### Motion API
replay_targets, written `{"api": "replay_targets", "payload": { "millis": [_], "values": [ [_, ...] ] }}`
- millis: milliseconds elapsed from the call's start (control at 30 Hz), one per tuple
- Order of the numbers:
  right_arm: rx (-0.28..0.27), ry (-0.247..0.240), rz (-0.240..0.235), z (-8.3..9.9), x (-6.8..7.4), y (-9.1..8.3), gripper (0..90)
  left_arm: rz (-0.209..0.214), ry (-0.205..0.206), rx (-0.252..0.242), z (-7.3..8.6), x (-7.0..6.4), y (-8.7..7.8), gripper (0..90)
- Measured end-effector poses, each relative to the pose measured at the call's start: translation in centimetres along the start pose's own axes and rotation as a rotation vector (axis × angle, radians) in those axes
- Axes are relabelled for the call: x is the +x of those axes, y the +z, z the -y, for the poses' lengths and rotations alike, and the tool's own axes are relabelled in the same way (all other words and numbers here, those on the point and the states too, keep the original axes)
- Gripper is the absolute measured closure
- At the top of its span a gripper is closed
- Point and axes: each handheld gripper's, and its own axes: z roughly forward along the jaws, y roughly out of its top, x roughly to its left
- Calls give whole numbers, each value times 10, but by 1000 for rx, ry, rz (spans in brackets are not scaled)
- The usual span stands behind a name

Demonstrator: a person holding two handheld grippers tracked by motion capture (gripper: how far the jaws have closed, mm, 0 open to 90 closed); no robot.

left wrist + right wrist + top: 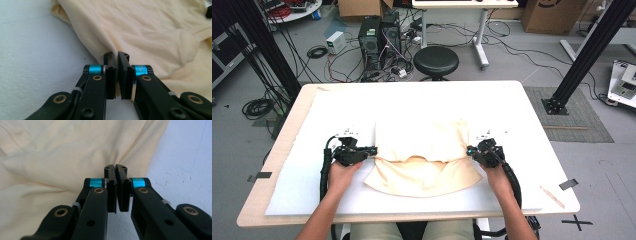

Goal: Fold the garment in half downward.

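Note:
A cream cloth garment (424, 150) lies partly folded on the white pad (512, 125) in the middle of the table. My left gripper (373, 150) is shut on the garment's left edge, and in the left gripper view the cloth (140, 30) is pinched between the black jaws of the left gripper (116, 55). On the opposite side my right gripper (470, 150) is shut on the right edge of the same fold. The right gripper view has the cloth (65, 152) bunching into the closed jaws of the right gripper (115, 167). Both hands rest low on the pad.
The wooden table (277, 150) has a strip of tape (568, 184) and a thin stick (552, 196) at its right front. Beyond the far edge stand a black stool (436, 61), computer towers (379, 40) and loose cables on the floor.

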Motion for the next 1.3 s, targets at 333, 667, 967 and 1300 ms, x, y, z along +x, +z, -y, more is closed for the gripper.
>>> {"api": "replay_targets", "payload": {
  "millis": [333, 667, 967, 1300],
  "values": [
    [-119, 30, -69, -3, 7, -35, 889, 157, -15, -89, -4, -9, -33, 855],
    [-148, 88, -197, 12, 21, -75, 888, 338, -92, -117, 14, -16, -66, 859],
    [-19, 134, -183, 37, 21, -72, 888, 309, -121, 6, 51, -16, -64, 859],
    [92, 141, -118, 58, 17, -57, 888, 260, -80, 69, 60, -16, -65, 859]
  ]
}}
